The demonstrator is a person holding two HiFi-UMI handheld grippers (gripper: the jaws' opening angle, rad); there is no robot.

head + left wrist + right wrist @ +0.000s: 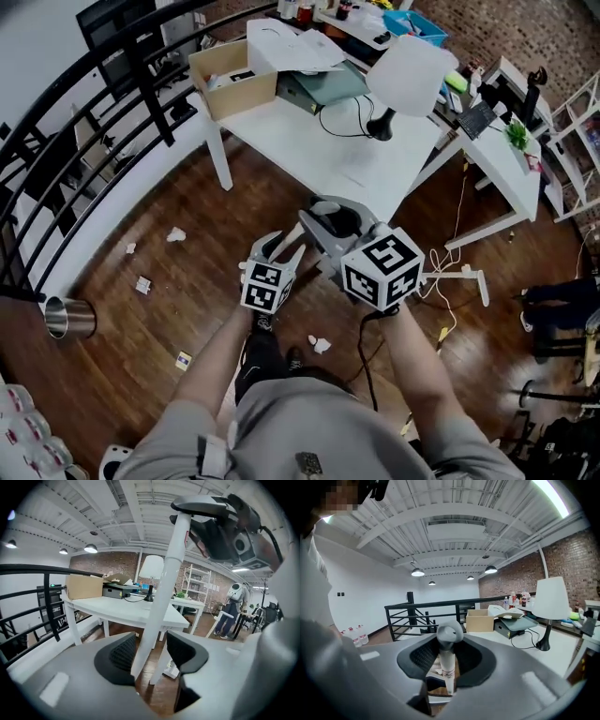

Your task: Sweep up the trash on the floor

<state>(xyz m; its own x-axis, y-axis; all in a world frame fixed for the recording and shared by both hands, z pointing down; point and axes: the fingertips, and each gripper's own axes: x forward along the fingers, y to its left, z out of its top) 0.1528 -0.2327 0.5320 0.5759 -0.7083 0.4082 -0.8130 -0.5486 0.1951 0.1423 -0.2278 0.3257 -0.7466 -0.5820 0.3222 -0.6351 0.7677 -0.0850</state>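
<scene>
Crumpled paper scraps (175, 234) (321, 345) and small cards (142, 284) (183, 359) lie scattered on the wooden floor. My right gripper (446, 656) is shut on a white broom handle (448, 670) just below its grey loop end (450, 632). In the head view it (330, 223) is in front of my chest. My left gripper (152, 651) (281, 246) is open beside it; the handle (166, 583) runs up between its pads with a gap on the right. The right gripper (225, 527) shows at the handle's top. The broom head is hidden.
A white table (309, 141) stands just ahead with a cardboard box (232, 80), a lamp (408, 75) and a cable. A black railing (56, 141) curves along the left, with a metal bin (68, 318) by it. Cords (450, 281) trail on the floor at right.
</scene>
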